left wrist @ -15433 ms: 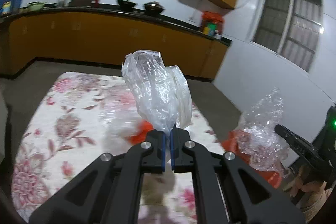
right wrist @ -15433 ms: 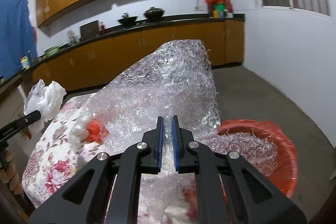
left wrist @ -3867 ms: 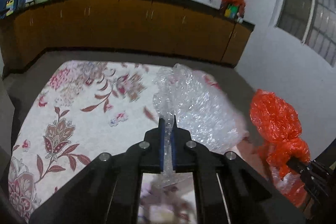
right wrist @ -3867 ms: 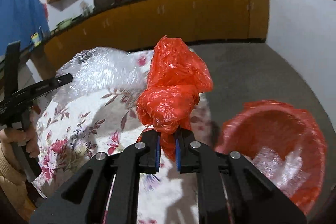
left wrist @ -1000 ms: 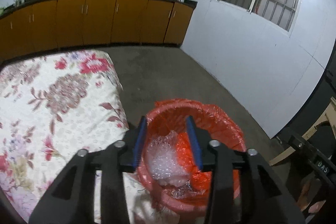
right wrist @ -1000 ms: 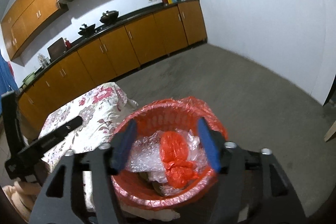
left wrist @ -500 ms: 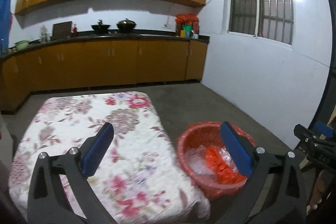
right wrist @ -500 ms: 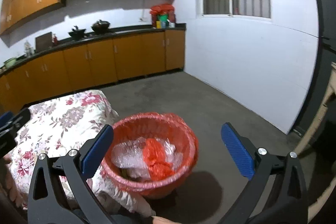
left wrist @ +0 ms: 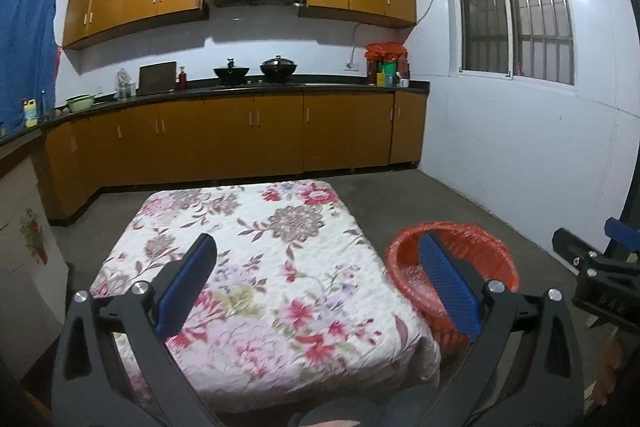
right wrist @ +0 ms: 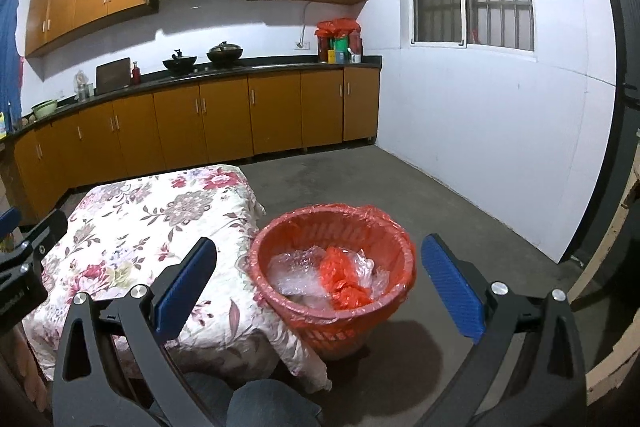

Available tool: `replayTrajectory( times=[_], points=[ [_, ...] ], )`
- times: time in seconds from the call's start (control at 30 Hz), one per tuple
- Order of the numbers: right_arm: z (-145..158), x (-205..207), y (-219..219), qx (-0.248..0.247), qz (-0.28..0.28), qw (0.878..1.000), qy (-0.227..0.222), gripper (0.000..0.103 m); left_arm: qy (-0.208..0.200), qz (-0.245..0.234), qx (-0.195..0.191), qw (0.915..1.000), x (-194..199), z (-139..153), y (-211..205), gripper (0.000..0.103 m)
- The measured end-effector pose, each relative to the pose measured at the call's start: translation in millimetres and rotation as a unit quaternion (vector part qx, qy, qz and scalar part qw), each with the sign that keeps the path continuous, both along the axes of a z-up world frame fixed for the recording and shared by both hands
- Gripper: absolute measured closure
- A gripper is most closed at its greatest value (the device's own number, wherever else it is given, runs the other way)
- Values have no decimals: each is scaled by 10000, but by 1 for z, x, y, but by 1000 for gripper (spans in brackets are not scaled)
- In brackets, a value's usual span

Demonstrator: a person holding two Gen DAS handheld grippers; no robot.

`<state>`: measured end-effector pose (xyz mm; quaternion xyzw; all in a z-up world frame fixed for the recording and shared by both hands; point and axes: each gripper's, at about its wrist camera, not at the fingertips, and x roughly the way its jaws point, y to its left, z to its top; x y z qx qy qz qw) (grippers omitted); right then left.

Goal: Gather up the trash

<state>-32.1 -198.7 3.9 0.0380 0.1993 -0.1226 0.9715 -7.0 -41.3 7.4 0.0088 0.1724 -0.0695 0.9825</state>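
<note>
A red basket lined with a red bag stands on the floor right of a low table with a floral cloth. Inside lie clear bubble wrap and a crumpled red plastic bag. My right gripper is wide open and empty, held back above the basket. My left gripper is wide open and empty above the table's near end; the basket shows at its right, partly behind the right finger. No trash shows on the cloth.
Orange kitchen cabinets with a dark counter line the far wall. A white wall with a barred window stands at the right. The floor is bare grey concrete. A wooden frame is at the far right.
Both grippers have pulled back and up from the basket and opened wide over the last second. The bubble wrap and red bag, held earlier, now lie in the basket.
</note>
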Motion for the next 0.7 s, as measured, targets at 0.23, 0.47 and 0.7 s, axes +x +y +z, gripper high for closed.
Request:
replayTrajectory(
  times=[0.23,0.47,0.7],
  points=[
    [-7,-10,14,-38,-35,9999,97,2,298,130,-69,9994,-13,-12,14,4],
    [-18,-19,23,-25,-15,9997,239,2,351,136,-7,9993,-24,-19,13,4],
    [-21,-25,27,-53,-78,9997,246,2,332,199,3,9993,-31,-20,12,4]
  ],
)
